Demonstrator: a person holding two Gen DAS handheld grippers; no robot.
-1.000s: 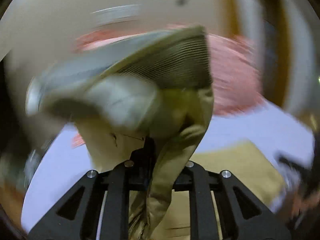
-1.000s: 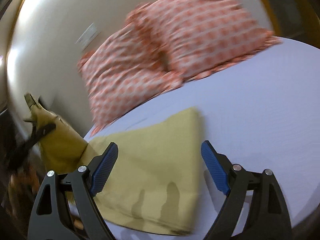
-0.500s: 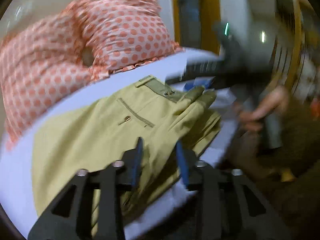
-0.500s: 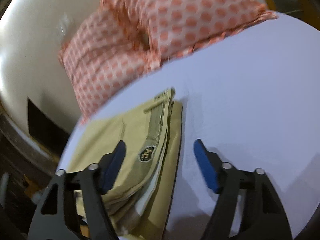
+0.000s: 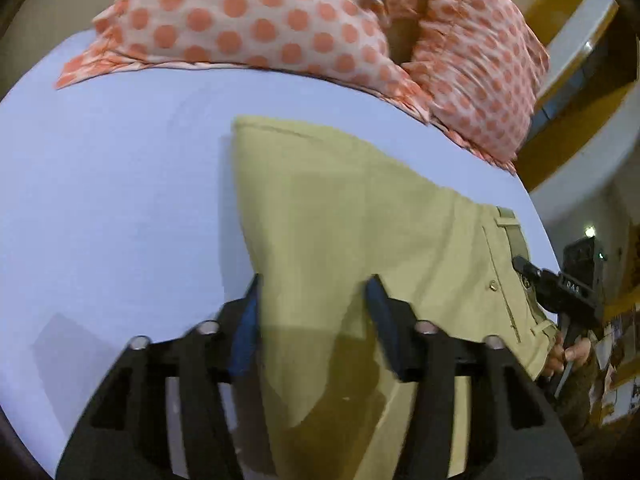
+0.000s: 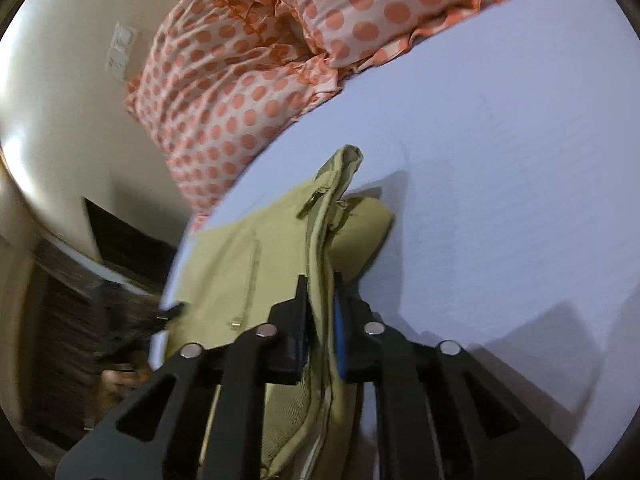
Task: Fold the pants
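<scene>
Lying folded on the pale blue bedsheet (image 5: 120,184), the khaki pants (image 5: 352,216) sit near the bed's edge, just below two pillows (image 5: 256,12) in orange-dotted covers. The left gripper (image 5: 314,300) hangs over the plain folded end with its blue-padded jaws spread and nothing between them; cloth passes underneath, but whether the fingertips touch it cannot be told. The right gripper (image 6: 320,304) is clamped on the waistband (image 6: 326,216), the stacked layers of band and lining standing up between its pads, with a belt loop just beyond. That hold looks deliberate: the waistband is the thickest, stiffest edge, so pinching it gathers all layers at once and keeps the stack from sliding apart. In the left wrist view the right gripper (image 5: 556,288) shows at the far side, over the band beside the pocket button. The fold appears well along, with the garment already a compact rectangle. A sensible next move would be carrying the waistband across or tidying its edges, while the free gripper steadies the opposite end.
</scene>
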